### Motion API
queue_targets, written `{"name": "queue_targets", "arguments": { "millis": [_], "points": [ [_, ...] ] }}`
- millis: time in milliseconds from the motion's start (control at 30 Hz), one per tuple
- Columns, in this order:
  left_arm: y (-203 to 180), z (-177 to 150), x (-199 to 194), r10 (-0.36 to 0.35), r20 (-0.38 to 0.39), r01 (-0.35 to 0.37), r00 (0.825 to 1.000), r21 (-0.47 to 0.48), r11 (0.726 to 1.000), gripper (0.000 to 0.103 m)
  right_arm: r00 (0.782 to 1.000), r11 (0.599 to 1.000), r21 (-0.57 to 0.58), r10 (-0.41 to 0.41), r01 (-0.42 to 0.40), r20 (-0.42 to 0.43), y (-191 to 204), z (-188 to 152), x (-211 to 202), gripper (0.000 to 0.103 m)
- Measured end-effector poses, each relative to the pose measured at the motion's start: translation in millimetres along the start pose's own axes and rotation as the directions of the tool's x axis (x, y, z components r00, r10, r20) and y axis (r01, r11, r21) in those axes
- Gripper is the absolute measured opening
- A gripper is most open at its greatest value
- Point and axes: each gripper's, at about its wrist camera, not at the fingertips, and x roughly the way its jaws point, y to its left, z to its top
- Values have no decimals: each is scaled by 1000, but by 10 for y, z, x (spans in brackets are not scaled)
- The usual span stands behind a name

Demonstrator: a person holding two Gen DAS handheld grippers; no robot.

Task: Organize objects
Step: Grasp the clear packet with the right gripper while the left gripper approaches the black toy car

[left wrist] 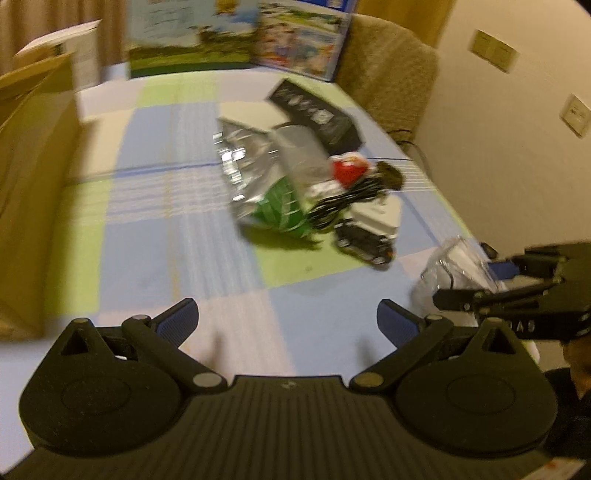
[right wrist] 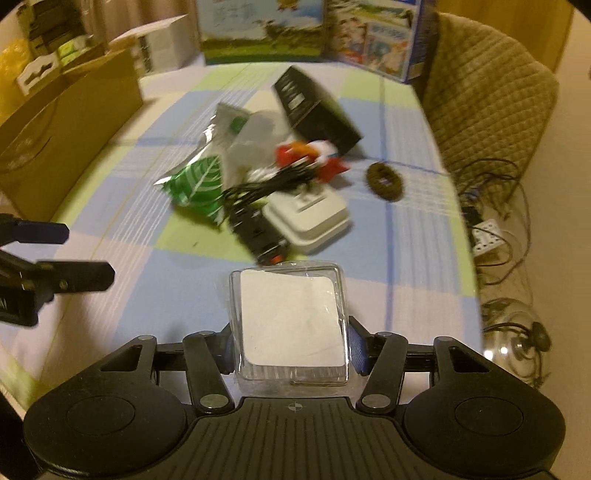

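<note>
At the bottom centre of the right wrist view, the right gripper (right wrist: 291,347) is closed about halfway on a clear packet (right wrist: 290,321) with a white square inside, its blue pads pressing the packet's two sides so that the packet stands up between the jaws and hides much of them. In the left wrist view the same packet shows at the right edge, a crinkled clear wrap held in the black fingers coming in from the right. The left gripper (left wrist: 288,319) sits at the bottom of its own view with its jaws spread wide and nothing between the blue pads, only the checked cloth (left wrist: 166,229) of blue, green and white under them; in the right wrist view it shows at the left edge as two black fingers apart from each other. The rest of the things lie in a heap at the middle of the cloth: a green and silver bag (right wrist: 199,184), a black box (right wrist: 314,107) behind it, a red and white item (right wrist: 314,157), a black cable (right wrist: 258,190), a white case (right wrist: 310,218) and a small black device (right wrist: 258,236) just beside it. A dark ring (right wrist: 385,181) lies apart to the right of the heap. A cardboard box (right wrist: 66,136) stands at the left edge, and picture boxes (right wrist: 314,29) stand along the top.
</note>
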Motion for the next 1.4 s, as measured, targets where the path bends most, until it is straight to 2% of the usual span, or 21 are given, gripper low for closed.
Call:
{"name": "queue_targets", "arguments": {
  "millis": [100, 333, 500, 667, 800, 867, 1233, 1400],
  "points": [
    [-138, 92, 94, -53, 25, 51, 998, 79, 996, 91, 1000, 1000, 13, -18, 18, 9, -90, 60, -63, 53],
    [-410, 248, 403, -128, 46, 114, 991, 228, 967, 86, 999, 999, 28, -38, 37, 21, -317, 150, -12, 53],
    [-551, 295, 676, -136, 34, 119, 990, 308, 944, 86, 999, 999, 29, -31, 30, 18, -404, 206, 111, 53],
    [-573, 292, 873, -133, 21, 119, 991, 327, 938, 85, 999, 999, 40, -31, 30, 20, -448, 276, 218, 53],
    [-585, 292, 991, -117, 16, 105, 993, 340, 935, 72, 999, 998, 56, -30, 28, 25, -473, 319, 269, 53],
    [-603, 289, 1022, -120, 17, 106, 993, 347, 932, 69, 999, 997, 65, -32, 30, 27, -490, 337, 283, 53],
    [-737, 256, 1101, -97, 18, 83, 995, 384, 920, 70, 998, 996, 82, -48, 45, 31, -542, 344, 269, 53],
    [-780, 224, 1145, -39, 43, 19, 998, 388, 922, 70, 998, 995, 85, -48, 45, 32, -546, 343, 260, 53]
  ]
}}
